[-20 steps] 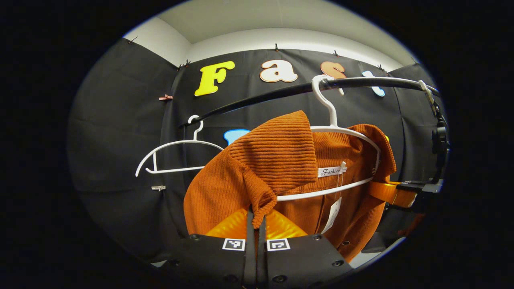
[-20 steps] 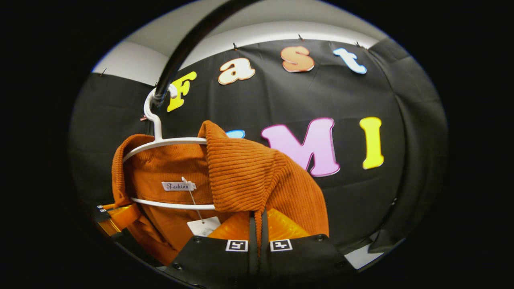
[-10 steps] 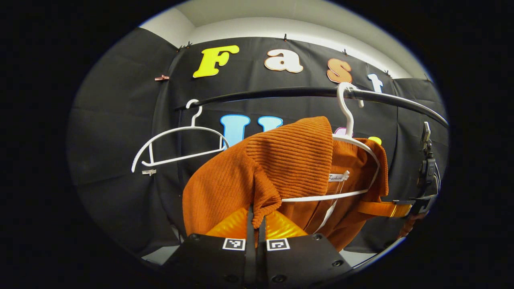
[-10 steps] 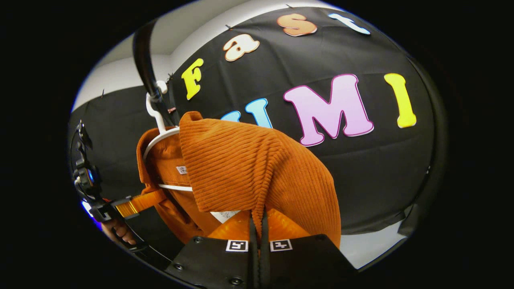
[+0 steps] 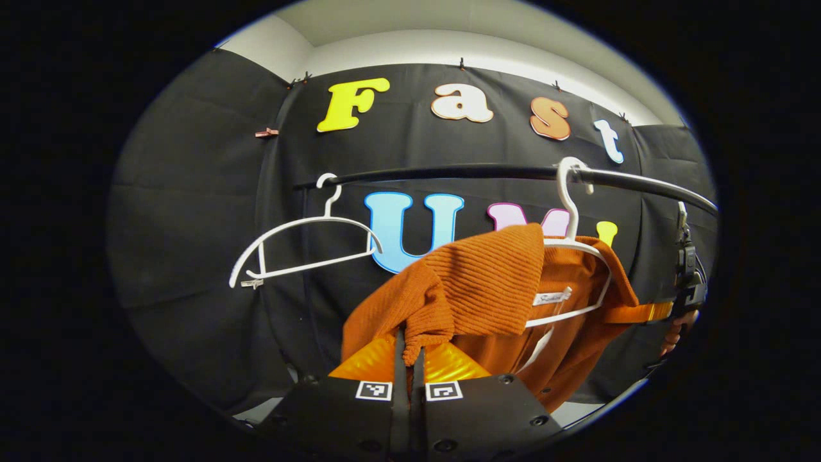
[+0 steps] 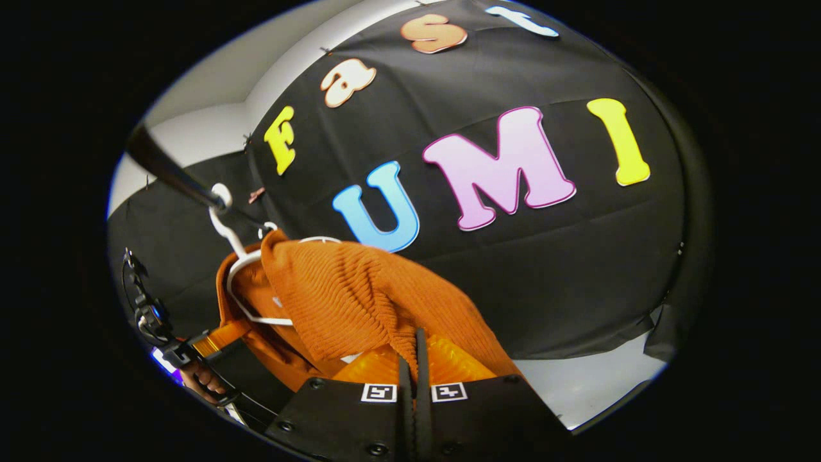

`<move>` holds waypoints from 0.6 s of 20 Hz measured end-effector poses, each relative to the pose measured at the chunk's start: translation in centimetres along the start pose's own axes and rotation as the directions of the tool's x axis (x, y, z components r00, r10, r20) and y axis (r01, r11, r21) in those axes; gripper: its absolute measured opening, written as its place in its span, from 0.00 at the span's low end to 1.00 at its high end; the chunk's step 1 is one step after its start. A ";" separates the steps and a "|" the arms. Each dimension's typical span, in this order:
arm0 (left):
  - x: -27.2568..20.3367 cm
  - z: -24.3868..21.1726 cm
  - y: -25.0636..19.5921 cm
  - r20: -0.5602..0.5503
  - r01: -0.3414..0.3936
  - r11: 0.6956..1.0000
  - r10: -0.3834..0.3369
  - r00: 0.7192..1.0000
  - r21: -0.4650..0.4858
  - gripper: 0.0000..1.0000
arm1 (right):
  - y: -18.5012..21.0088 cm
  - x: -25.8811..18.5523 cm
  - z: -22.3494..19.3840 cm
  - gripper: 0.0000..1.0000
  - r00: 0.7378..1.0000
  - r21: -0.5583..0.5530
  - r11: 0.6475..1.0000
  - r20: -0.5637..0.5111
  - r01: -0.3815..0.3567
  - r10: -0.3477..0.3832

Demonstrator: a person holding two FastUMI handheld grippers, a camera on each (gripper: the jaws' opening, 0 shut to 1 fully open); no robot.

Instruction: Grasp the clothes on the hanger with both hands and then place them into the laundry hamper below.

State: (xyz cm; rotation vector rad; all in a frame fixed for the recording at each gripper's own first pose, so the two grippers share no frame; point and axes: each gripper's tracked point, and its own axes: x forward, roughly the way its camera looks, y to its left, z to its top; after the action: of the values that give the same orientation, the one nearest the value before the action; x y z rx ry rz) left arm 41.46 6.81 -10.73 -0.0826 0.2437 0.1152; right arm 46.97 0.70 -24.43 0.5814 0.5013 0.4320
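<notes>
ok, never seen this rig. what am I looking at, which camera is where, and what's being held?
There is no robot arm: a person carries a two-finger gripper in each hand, and a fisheye camera rides on each, looking along its fingers. In the left gripper view, the left gripper is shut on a fold of the orange knit garment. In the right gripper view, the right gripper pinches another fold of it. The garment is partly draped over a white hanger hooked on a black rail; an empty hanger hangs beside it. At the right edge of the left gripper view the right gripper appears farther off, with the holding hand.
</notes>
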 end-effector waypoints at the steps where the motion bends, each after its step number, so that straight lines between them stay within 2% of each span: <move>1: -0.2 0.3 0.5 0.007 -0.008 1.000 0.008 1.000 -0.009 0.05 | -0.2 -0.2 1.5 0.05 0.999 0.002 1.000 0.043 0.006 -0.006; 3: -0.5 1.6 1.7 0.029 -0.036 0.999 0.037 0.999 -0.015 0.05 | -0.8 -0.8 4.3 0.09 0.991 -0.009 1.000 0.135 0.021 -0.019; 4: -0.5 2.4 2.6 0.050 -0.064 0.998 0.065 0.997 -0.012 0.05 | -1.3 -0.9 5.5 0.05 0.985 -0.020 0.999 0.171 0.041 -0.037; 6: -0.2 3.5 3.7 0.068 -0.085 0.996 0.086 0.994 -0.019 0.05 | -2.7 -0.6 6.7 0.05 0.973 -0.031 0.995 0.216 0.093 -0.084; 9: 0.5 3.4 4.6 0.070 -0.092 0.995 0.095 0.993 -0.032 0.05 | -3.9 0.7 6.6 0.05 0.968 -0.023 0.991 0.219 0.129 -0.121; 12: 1.4 1.4 5.3 0.027 -0.111 0.994 0.111 0.993 -0.015 0.05 | -4.8 2.1 4.8 0.05 0.972 -0.022 0.988 0.184 0.151 -0.144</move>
State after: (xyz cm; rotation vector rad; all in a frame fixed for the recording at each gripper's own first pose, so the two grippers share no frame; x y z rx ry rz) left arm 42.44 12.38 -10.04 -0.0806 0.2193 0.2285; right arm 52.41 -3.77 -24.54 0.5388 0.3581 0.2432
